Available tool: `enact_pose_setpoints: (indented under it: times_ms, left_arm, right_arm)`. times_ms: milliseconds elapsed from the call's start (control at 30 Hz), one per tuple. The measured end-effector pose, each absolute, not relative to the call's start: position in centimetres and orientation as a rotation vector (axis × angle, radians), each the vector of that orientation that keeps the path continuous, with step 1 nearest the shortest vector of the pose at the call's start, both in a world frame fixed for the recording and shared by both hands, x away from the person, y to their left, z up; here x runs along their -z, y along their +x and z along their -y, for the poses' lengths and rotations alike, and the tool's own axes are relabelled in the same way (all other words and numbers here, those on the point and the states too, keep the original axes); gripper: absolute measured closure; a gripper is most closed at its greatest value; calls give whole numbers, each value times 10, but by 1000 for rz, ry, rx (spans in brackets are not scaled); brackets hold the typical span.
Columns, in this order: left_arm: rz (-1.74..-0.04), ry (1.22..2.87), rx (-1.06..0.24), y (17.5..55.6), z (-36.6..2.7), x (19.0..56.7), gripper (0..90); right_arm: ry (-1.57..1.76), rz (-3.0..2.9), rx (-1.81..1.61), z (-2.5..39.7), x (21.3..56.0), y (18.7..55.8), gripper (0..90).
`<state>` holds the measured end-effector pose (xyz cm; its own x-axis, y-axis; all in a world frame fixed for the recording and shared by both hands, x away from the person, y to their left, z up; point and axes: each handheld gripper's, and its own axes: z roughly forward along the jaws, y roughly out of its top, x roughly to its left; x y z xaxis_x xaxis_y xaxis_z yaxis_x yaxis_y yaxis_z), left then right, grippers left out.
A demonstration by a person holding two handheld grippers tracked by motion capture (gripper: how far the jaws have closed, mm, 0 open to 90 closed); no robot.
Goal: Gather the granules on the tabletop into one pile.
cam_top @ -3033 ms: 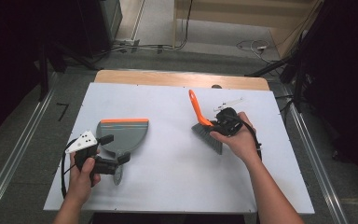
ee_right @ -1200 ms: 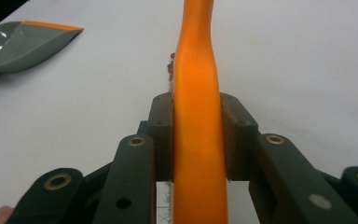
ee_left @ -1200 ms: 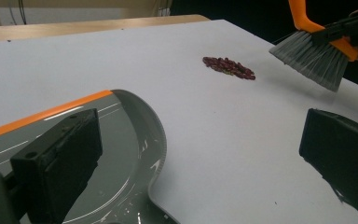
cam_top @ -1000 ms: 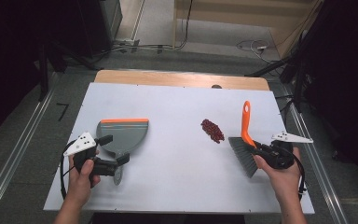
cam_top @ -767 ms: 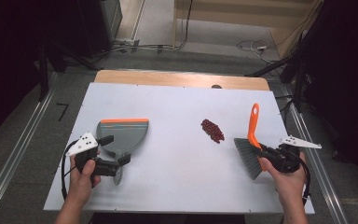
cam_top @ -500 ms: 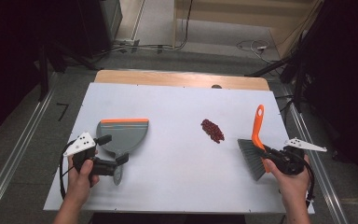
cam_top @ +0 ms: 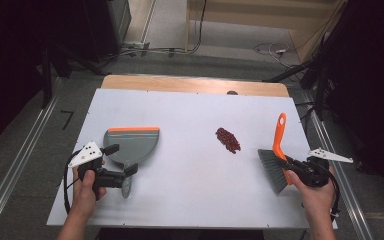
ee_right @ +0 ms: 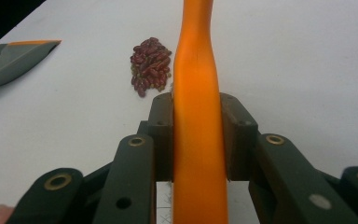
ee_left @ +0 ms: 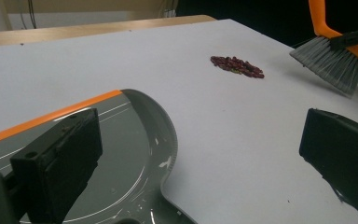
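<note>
High view, lower right: my right gripper (cam_top: 300, 170) clamps the orange-handled brush (cam_top: 276, 162), which has swung out from beside the beans (cam_top: 228, 140) to the table's (cam_top: 190, 110) right edge, so sweeping can start. Lower left, my left gripper (cam_top: 117, 176) stays put, jaws spread, seemingly around the dustpan's (cam_top: 131, 145) handle.

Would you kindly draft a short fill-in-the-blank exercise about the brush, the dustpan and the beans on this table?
1. The right gripper is shut on the brush's ____ handle.
2. The pile of beans lies between the brush and the ____.
3. The left gripper's jaws stand ____ over the dustpan.

Missing words: orange; dustpan; open
</note>
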<state>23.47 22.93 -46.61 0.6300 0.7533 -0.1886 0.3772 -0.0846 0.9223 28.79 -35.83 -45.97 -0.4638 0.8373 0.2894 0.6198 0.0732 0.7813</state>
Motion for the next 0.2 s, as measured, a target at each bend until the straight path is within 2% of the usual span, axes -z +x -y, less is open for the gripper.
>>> enact_pose_setpoints:
  times_ms: [200]
  left_arm:
    - [-942,1693,-406,235,-230,468,0]
  right_arm:
    - [1483,-2111,-1339,359,461,287,681]
